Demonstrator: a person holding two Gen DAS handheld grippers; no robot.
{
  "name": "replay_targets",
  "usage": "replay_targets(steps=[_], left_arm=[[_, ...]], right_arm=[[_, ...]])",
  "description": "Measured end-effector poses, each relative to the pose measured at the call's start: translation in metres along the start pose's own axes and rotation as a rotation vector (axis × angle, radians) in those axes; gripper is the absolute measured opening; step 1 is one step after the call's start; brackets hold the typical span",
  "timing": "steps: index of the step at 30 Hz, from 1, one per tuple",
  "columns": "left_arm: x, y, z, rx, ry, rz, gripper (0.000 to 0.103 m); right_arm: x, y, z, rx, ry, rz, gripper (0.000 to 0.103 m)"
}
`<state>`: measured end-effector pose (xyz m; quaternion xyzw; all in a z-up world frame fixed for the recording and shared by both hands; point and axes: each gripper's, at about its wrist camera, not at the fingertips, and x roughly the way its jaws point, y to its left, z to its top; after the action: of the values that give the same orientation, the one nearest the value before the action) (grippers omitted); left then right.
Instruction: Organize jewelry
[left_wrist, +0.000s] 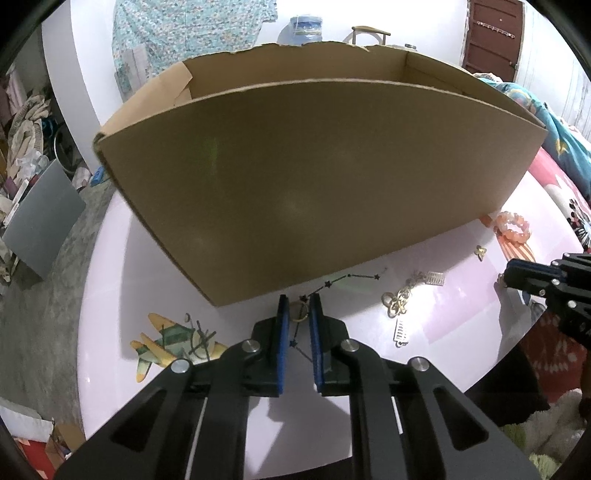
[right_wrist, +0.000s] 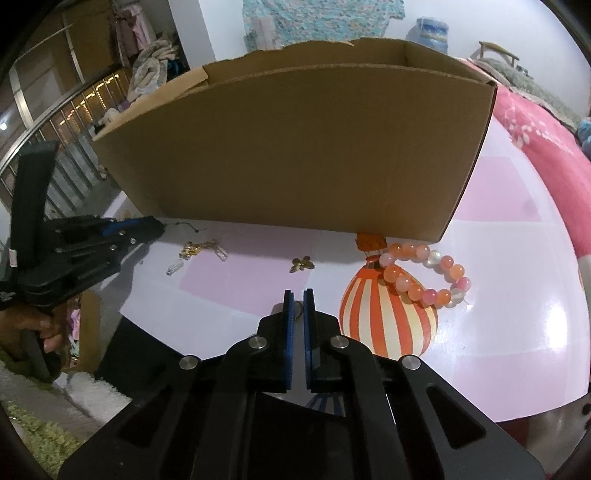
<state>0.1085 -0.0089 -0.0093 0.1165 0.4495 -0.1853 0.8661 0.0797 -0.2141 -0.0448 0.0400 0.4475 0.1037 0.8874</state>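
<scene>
Hovering just before the cardboard box, the left gripper had its blue pads a little apart around a gold ring and a black star chain; whether they pinched either, I cannot tell. Only the left view showed that chain, its long axis running from the jaws rightward along the box's foot. Only the right view showed the right gripper, pads nearly together about a small gold piece. The bead bracelet lay flat at the box's right corner, with the gold charm and the gold tangle left of it.
</scene>
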Motion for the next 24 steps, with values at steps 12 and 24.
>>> replay_targets(steps=[12, 24], left_arm=[[-0.002, 0.006, -0.003, -0.023, 0.005, 0.004, 0.010], [-0.002, 0.012, -0.011, -0.032, -0.012, -0.004, 0.010]], right_arm=[[-0.002, 0.000, -0.002, -0.071, 0.029, -0.020, 0.022], [0.008, 0.011, 0.003, -0.174, 0.064, -0.062, 0.008]])
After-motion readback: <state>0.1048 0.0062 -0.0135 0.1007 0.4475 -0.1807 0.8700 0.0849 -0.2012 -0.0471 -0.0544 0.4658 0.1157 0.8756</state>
